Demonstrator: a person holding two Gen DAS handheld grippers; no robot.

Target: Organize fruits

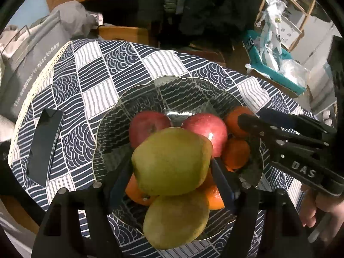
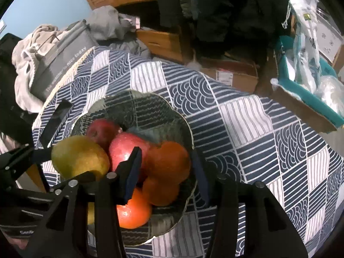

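A glass bowl (image 1: 172, 81) (image 2: 150, 99) on the patterned tablecloth holds two red apples (image 1: 148, 124) (image 1: 206, 129), several oranges (image 1: 236, 154) and a green pear (image 1: 178, 219). My left gripper (image 1: 172, 172) is shut on a second green pear (image 1: 172, 161) and holds it over the bowl; that pear also shows in the right wrist view (image 2: 79, 157). My right gripper (image 2: 165, 167) is open around an orange (image 2: 167, 161) at the bowl's right side, its pads apart from the fruit. The right gripper shows in the left wrist view (image 1: 247, 120).
A black phone (image 1: 45, 146) lies on the cloth left of the bowl. A grey bag (image 1: 28, 64) and clothes sit beyond the table's left edge. Cardboard boxes (image 2: 232, 73) and a teal bin (image 2: 311, 92) stand behind the table.
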